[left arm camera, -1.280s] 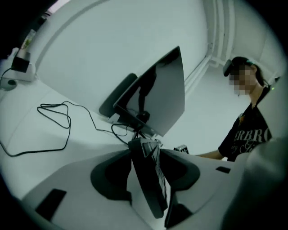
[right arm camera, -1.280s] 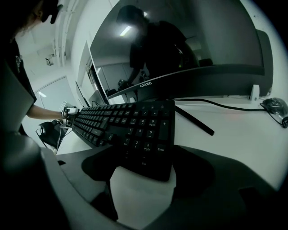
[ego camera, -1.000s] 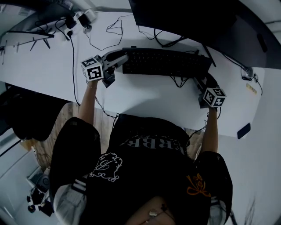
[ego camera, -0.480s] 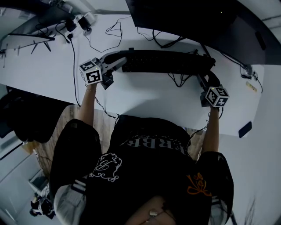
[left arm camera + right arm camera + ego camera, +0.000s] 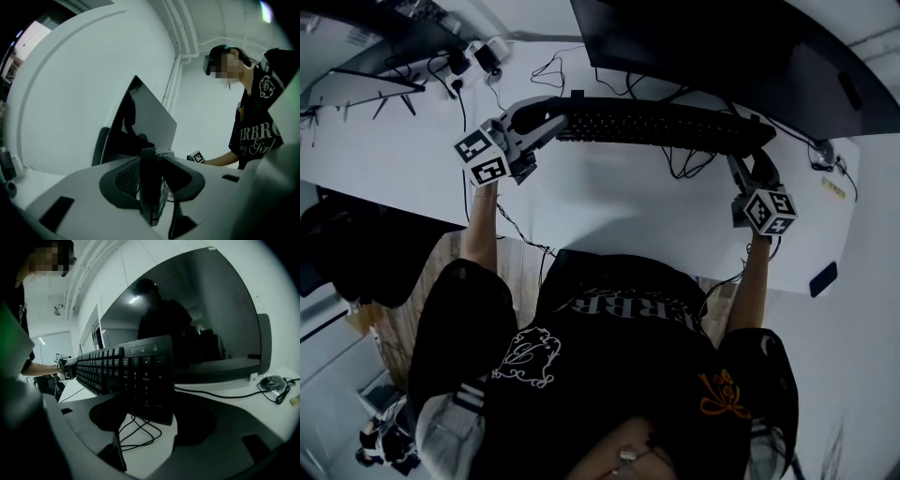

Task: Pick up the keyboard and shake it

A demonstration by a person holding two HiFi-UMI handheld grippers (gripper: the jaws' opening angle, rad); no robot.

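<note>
The black keyboard hangs off the white desk, stretched between both grippers in front of the monitor. My left gripper is shut on its left end; in the left gripper view the keyboard shows edge-on, pinched between the jaws of that gripper. My right gripper is shut on the right end. In the right gripper view the number-pad end of the keyboard sits between the jaws of that gripper, above the desk. The keyboard's cable dangles under it.
A large dark monitor stands close behind the keyboard. Cables and small devices lie at the back left. A small dark flat object rests near the desk's right edge. A small device with a cord lies on the desk.
The keyboard has risen and moved away from the person toward the monitor, with both grippers holding its ends. The left gripper has shifted up and left.
</note>
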